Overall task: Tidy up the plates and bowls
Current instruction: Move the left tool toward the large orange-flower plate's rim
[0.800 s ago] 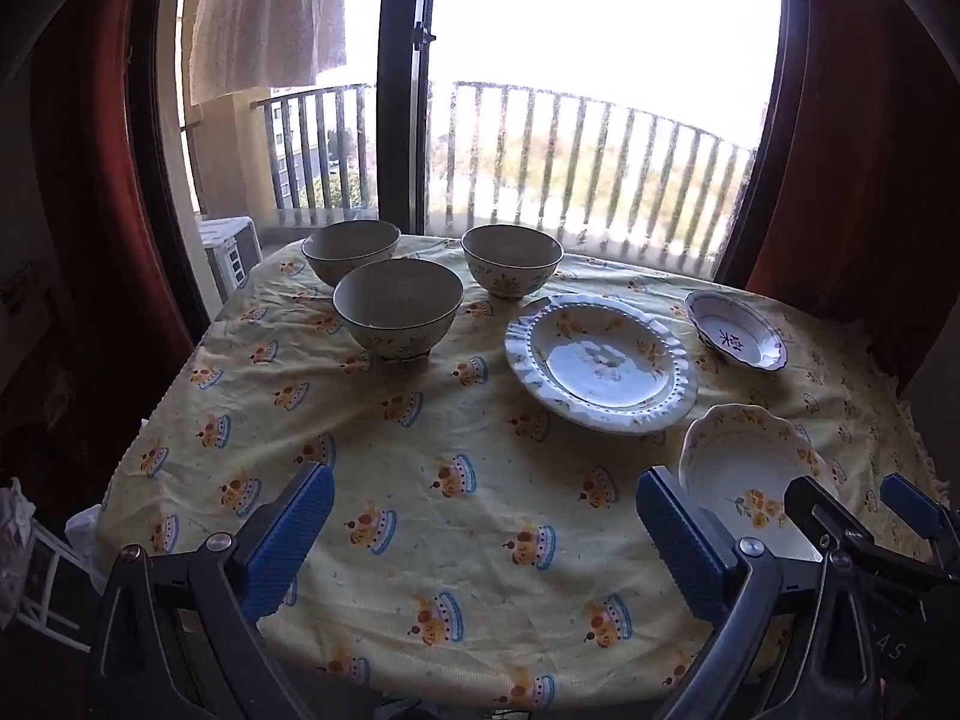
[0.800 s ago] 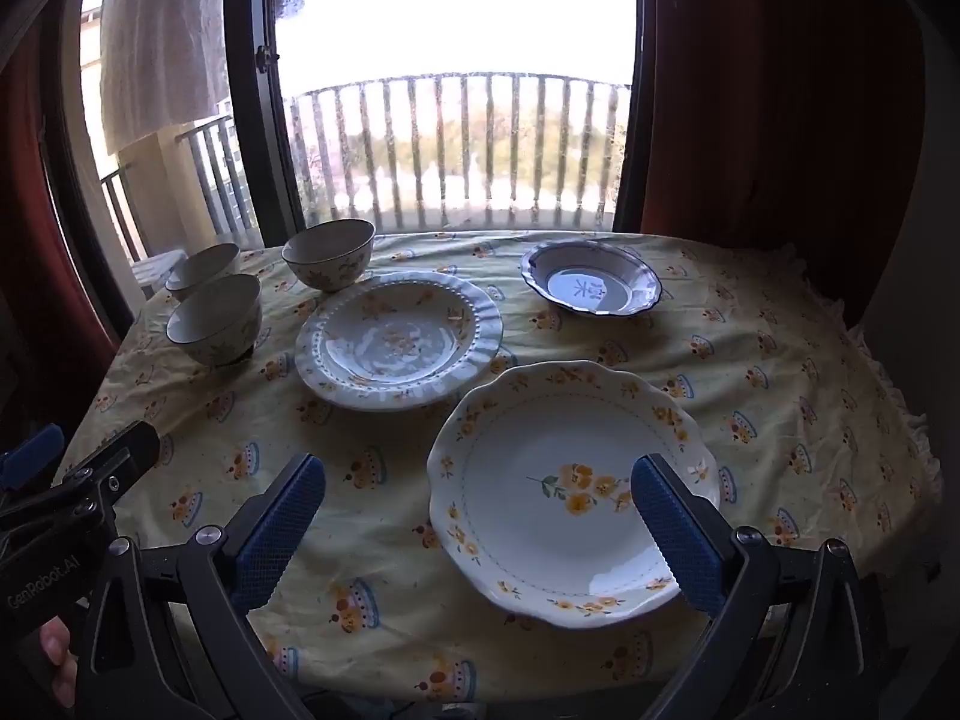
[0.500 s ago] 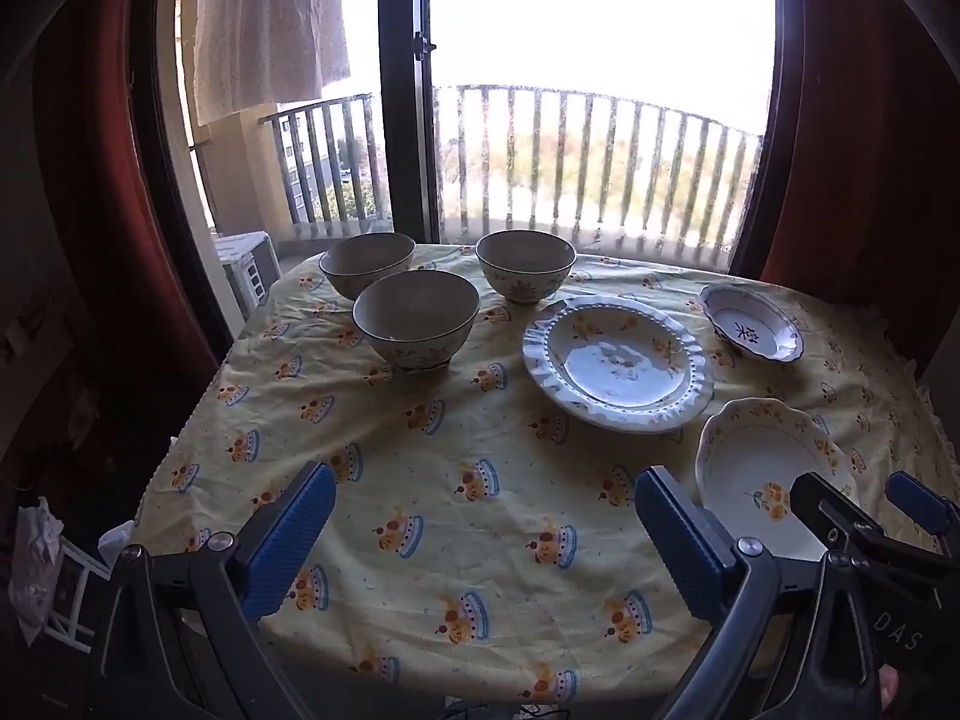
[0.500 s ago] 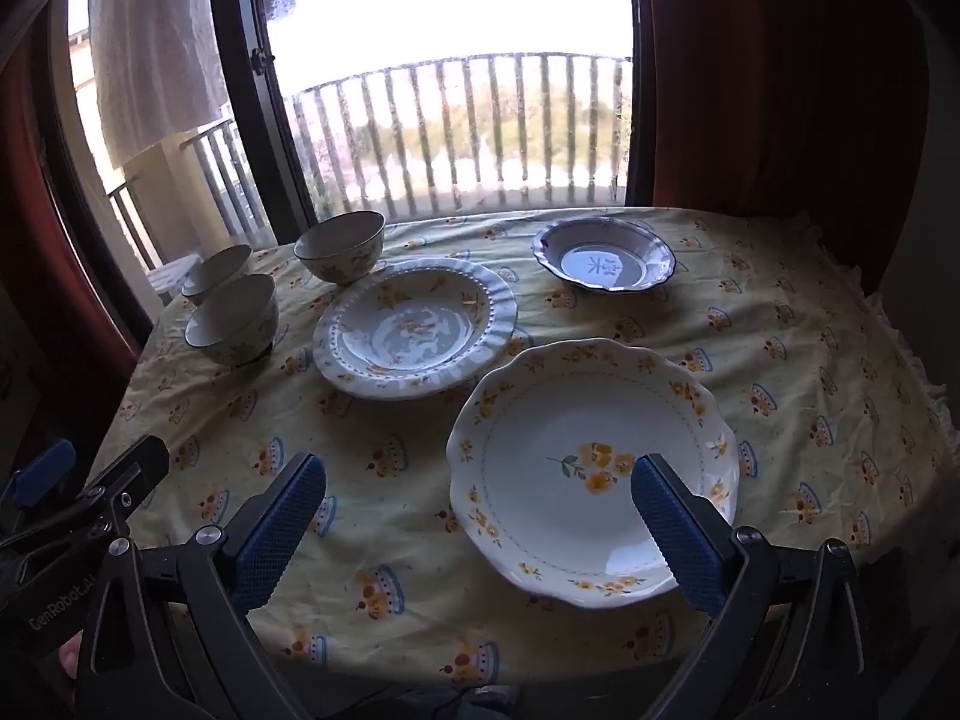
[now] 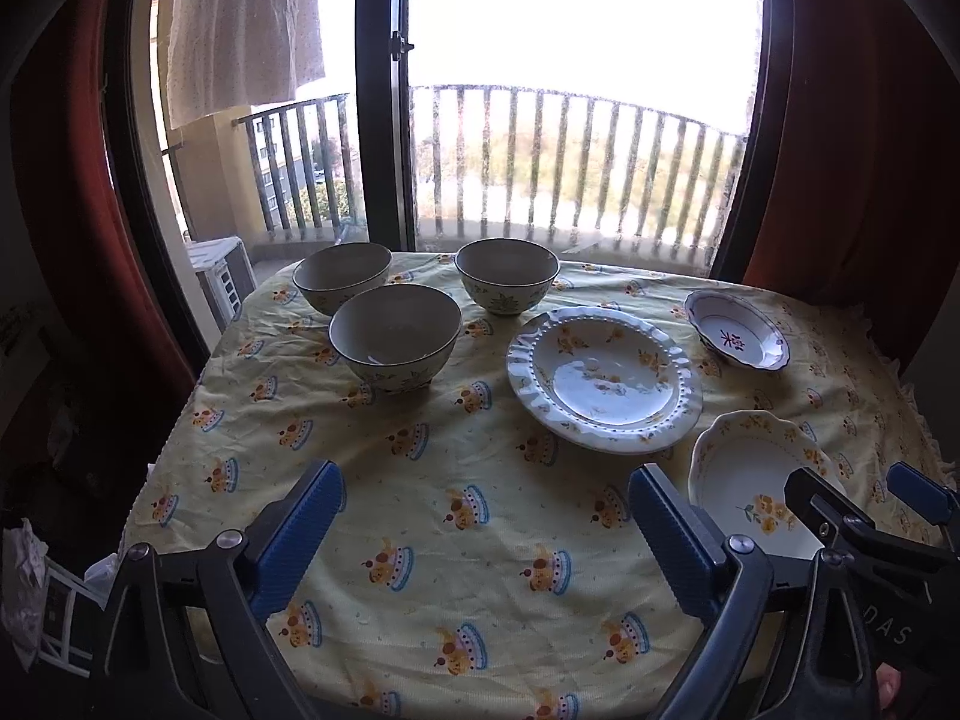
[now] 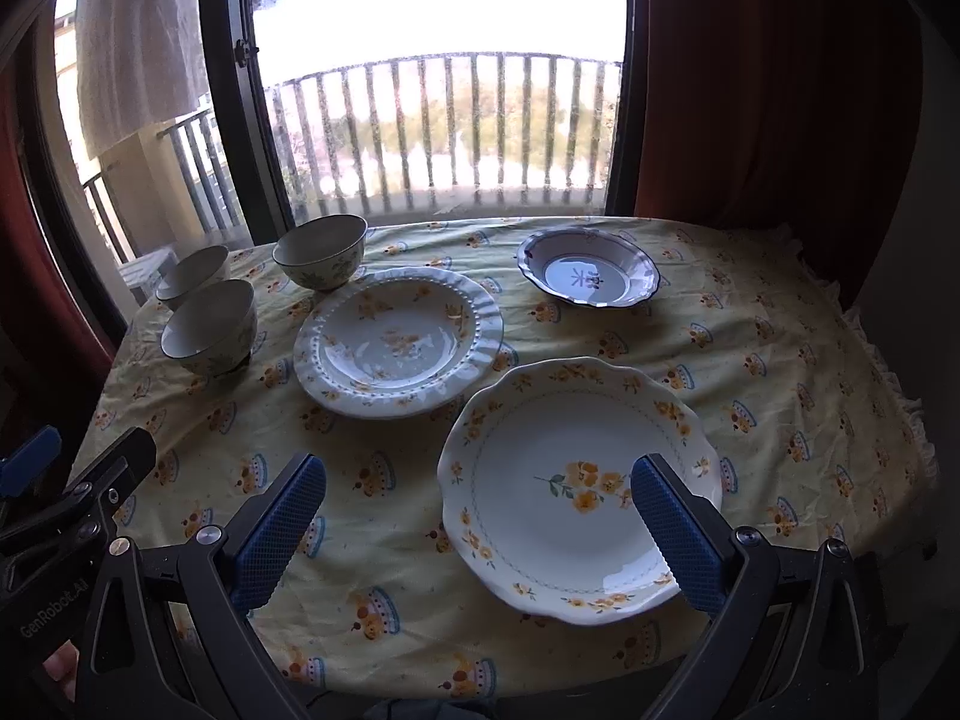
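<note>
Three floral bowls stand at the table's far left: a near one (image 5: 395, 336) (image 6: 210, 327), a far left one (image 5: 342, 276) (image 6: 193, 273) and a far middle one (image 5: 507, 283) (image 6: 321, 251). A ribbed plate (image 5: 603, 378) (image 6: 399, 339) lies mid-table. A small blue-rimmed dish (image 5: 737, 337) (image 6: 589, 275) lies behind it. A scalloped yellow-flower plate (image 6: 579, 486) (image 5: 750, 480) lies at the front right. My left gripper (image 5: 486, 531) is open and empty above the near tablecloth. My right gripper (image 6: 477, 531) is open and empty, its right finger over the scalloped plate.
The table wears a yellow cloth (image 5: 420, 480) with a frilled edge (image 6: 900, 396). Behind it are a glass balcony door with a dark frame (image 5: 384, 120), railings and dark red curtains (image 6: 750, 90). A white cloth (image 5: 240, 30) hangs outside at the left.
Both grippers have drawn back and risen a little, so the table sits lower and farther in both views. The dishes have not moved. Both grippers stay open.
</note>
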